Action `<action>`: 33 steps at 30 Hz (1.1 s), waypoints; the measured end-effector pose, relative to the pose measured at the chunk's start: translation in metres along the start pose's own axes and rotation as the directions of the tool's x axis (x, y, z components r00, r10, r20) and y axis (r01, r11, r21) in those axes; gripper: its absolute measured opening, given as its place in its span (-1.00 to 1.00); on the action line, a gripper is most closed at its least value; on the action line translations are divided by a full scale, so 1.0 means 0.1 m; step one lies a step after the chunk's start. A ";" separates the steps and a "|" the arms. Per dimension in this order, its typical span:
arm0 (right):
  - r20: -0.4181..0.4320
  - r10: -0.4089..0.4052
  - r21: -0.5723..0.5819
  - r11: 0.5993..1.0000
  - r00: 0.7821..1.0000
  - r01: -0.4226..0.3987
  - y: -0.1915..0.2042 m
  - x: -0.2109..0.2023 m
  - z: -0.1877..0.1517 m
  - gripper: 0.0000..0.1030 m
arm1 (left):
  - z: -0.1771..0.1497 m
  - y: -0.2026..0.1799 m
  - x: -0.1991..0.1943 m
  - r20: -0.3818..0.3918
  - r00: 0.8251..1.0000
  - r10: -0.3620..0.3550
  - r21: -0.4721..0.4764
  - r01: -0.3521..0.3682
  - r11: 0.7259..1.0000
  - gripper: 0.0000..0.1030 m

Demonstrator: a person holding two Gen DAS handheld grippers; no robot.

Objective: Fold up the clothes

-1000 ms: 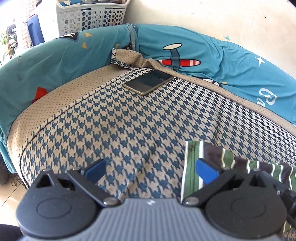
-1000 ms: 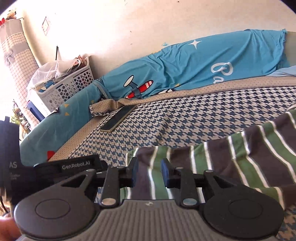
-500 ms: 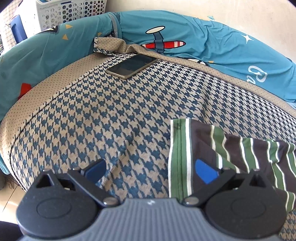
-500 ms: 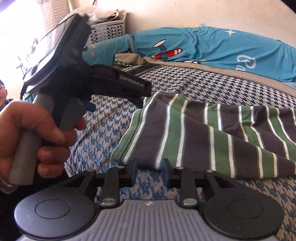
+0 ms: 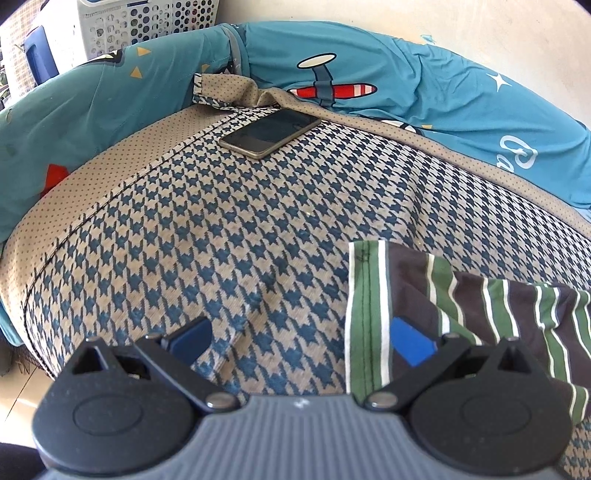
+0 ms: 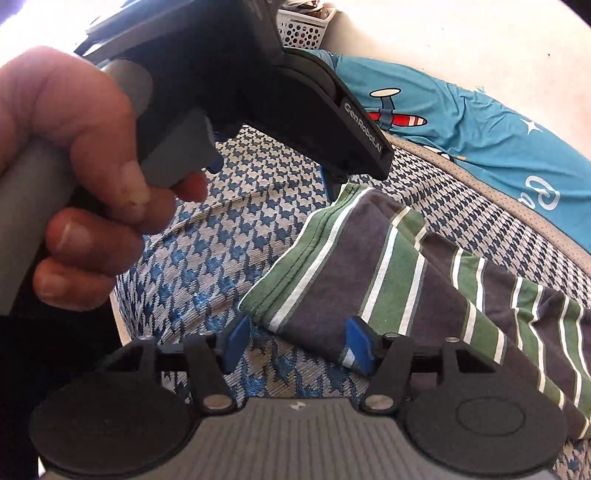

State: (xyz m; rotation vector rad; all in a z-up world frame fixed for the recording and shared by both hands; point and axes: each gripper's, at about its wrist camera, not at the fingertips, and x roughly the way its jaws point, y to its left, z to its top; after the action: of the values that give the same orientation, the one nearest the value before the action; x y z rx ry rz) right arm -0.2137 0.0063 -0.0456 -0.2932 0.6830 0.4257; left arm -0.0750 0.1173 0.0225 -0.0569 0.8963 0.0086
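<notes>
My left gripper (image 5: 301, 341) hangs with its jaws spread wide over the blue-and-beige houndstooth bed cover (image 5: 229, 229). Its right blue pad (image 5: 412, 345) sits above the hemmed edge of a green, dark grey and white striped garment (image 5: 469, 299) lying on the cover; whether it touches I cannot tell. Farther back I see a dark flat phone (image 5: 269, 133), a teal sheet with a red aeroplane print (image 5: 424, 96), and a white perforated plastic basket (image 5: 147, 26).
</notes>
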 end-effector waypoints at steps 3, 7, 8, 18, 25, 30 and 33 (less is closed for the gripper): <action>0.008 -0.006 0.012 1.000 1.000 0.006 -0.02 0.01 -0.01 -0.63 | 0.00 0.02 0.00 -0.007 1.000 -0.003 -0.003 0.003 1.000 1.00; 0.013 -0.008 0.032 0.999 1.000 0.008 -0.04 -0.03 0.00 -0.88 | 0.00 0.01 -0.02 0.002 1.000 0.004 0.007 -0.004 1.000 1.00; 0.014 -0.005 0.038 0.999 1.000 0.005 -0.04 -0.04 0.01 -0.89 | 0.00 0.01 -0.03 0.003 1.000 0.002 0.005 -0.002 1.000 1.00; 0.025 0.083 0.139 0.987 0.996 -0.086 0.01 -0.24 0.06 -0.95 | 0.03 0.09 -0.08 0.019 1.000 -0.003 -0.016 0.003 1.000 1.00; 0.030 0.091 0.045 0.995 0.995 -0.093 0.28 -0.22 0.03 -0.95 | 0.02 0.12 -0.06 0.015 1.000 0.011 -0.017 -0.011 1.000 1.00; 0.052 0.018 0.072 0.997 0.998 -0.022 0.08 -0.32 -0.05 -0.71 | 0.02 0.16 -0.04 0.010 1.000 0.017 -0.042 -0.016 0.999 1.00; 0.049 -0.025 0.048 0.999 0.998 0.023 -0.02 -0.31 -0.08 -0.32 | 0.00 0.13 -0.02 0.004 1.000 0.013 -0.032 -0.012 0.999 1.00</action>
State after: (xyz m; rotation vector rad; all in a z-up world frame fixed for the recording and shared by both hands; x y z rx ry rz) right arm -0.2389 -0.0078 -0.0309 -0.2452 0.6392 0.3924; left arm -0.0766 0.1305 0.0239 -0.0809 0.8927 0.0345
